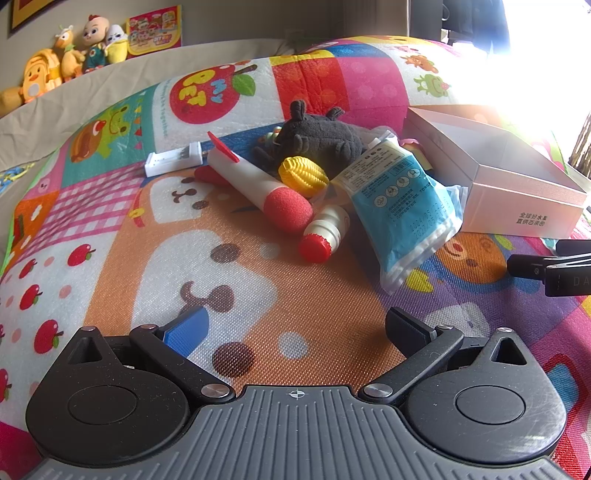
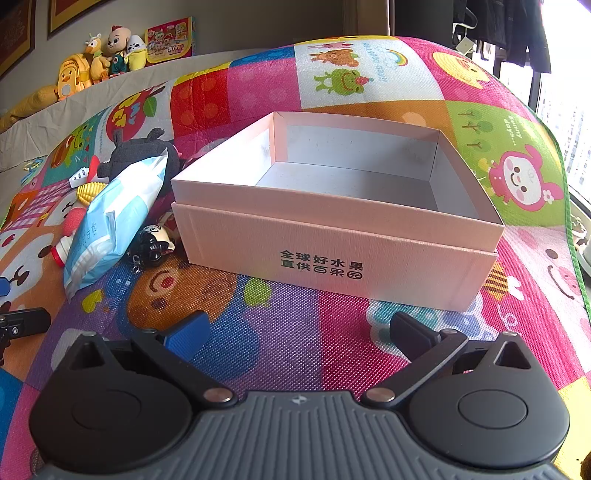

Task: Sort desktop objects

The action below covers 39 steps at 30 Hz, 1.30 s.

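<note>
A pile lies on the patterned mat: a foam rocket (image 1: 258, 184) with red tip, a yellow ridged toy (image 1: 303, 175), a dark plush (image 1: 321, 138), a small red-capped bottle (image 1: 325, 232), a blue wipes pack (image 1: 402, 206) and a white charger (image 1: 173, 159). An open pink box (image 2: 332, 240) stands right of the pile, empty inside; it also shows in the left wrist view (image 1: 517, 192). A black figurine (image 2: 153, 242) lies by the box. My left gripper (image 1: 295, 328) is open and empty, short of the pile. My right gripper (image 2: 299, 328) is open and empty before the box.
The colourful play mat (image 1: 258, 295) covers a grey bed surface. Stuffed toys (image 1: 66, 62) and a picture book (image 1: 155, 29) line the back wall. Bright window glare is at the right. The right gripper's tips (image 1: 546, 267) show at the left view's right edge.
</note>
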Tool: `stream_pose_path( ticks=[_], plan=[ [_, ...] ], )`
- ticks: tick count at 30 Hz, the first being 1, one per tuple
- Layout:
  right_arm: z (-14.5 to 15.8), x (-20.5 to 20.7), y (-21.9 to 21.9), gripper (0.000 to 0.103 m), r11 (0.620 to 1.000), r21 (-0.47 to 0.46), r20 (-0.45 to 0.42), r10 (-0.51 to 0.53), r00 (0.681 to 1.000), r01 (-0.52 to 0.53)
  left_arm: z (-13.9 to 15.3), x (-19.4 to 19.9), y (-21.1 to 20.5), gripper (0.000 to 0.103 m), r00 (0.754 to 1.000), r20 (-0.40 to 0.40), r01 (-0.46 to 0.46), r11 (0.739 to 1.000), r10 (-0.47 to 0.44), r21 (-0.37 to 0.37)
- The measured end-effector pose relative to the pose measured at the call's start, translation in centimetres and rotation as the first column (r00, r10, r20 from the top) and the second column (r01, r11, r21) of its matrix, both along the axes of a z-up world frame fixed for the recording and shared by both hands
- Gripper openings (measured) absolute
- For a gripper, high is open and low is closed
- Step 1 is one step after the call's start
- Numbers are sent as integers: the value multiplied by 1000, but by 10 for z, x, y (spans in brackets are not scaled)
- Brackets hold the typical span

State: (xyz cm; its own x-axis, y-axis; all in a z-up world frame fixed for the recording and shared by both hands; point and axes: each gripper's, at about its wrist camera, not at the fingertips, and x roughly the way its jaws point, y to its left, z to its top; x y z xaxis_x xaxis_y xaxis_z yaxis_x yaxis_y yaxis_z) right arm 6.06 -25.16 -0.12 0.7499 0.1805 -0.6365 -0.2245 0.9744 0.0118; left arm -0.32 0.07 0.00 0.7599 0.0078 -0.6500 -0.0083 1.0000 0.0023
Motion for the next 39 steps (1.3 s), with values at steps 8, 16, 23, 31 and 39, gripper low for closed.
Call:
stream_pose_path(
  ticks=[8, 16, 23, 31, 39],
  plan=[
    [0, 0, 0, 103, 1000, 0, 0, 0, 1000, 0, 0, 0, 0, 103, 1000, 0, 0, 1000, 0, 1],
    [1, 1, -1, 103, 1000, 0, 0, 1, 1000, -1, 0, 1, 0, 103, 1000, 0, 0, 1000, 0, 1],
    [1, 1, 0, 103, 1000, 0, 1, 1, 1000, -1, 0, 1, 0, 103, 1000, 0, 0, 1000, 0, 1],
    [5, -2, -2, 103, 1000, 3, -35, -1, 999, 1, 0, 2, 0, 103, 1000, -1, 0, 1000, 0, 1],
    [7, -34, 5, 103, 998, -28, -52, -58, 997, 56, 0, 1, 1, 103, 1000, 0, 1, 1000, -1, -2]
  ],
)
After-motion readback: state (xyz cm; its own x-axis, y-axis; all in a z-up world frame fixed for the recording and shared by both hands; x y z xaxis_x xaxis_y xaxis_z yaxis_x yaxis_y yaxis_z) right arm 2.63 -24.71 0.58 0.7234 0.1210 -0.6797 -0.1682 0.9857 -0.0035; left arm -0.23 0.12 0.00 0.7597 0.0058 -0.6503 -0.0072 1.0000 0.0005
